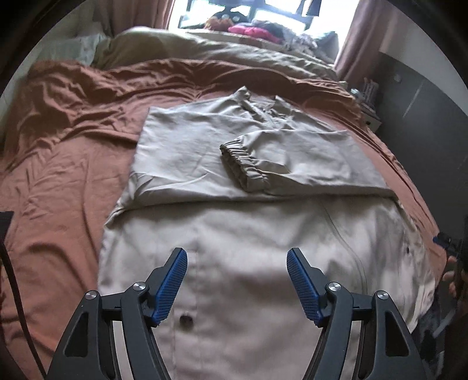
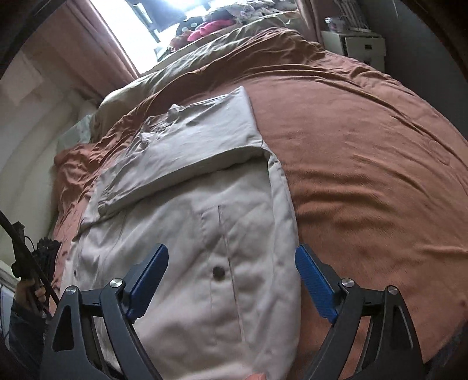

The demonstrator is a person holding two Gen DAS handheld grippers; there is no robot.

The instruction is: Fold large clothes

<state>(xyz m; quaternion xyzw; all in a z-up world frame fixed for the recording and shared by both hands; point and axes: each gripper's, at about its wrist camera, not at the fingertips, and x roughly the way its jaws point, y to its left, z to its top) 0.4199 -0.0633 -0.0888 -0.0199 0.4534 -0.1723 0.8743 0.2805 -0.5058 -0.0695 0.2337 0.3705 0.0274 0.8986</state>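
A large beige coat (image 1: 248, 239) (image 2: 204, 233) lies flat on the rust-brown bedspread (image 1: 58, 190) (image 2: 365, 175). Its far part is folded toward me, and a sleeve with an elastic cuff (image 1: 239, 157) rests across that fold. A dark button (image 1: 185, 320) (image 2: 218, 273) shows on the near panel. My left gripper (image 1: 237, 257) hovers open above the near panel, blue pads (image 1: 172, 283) apart with nothing between them. My right gripper (image 2: 231, 254) also stands open above the coat's right edge, empty.
An olive duvet (image 1: 204, 49) is bunched at the far end of the bed under a bright window (image 1: 263, 11). Piled clothes (image 1: 257, 30) lie on the sill. A white bedside unit (image 2: 362, 46) and dark wardrobe (image 1: 424, 102) stand at the right. A person's hand (image 2: 32, 295) holds the other gripper.
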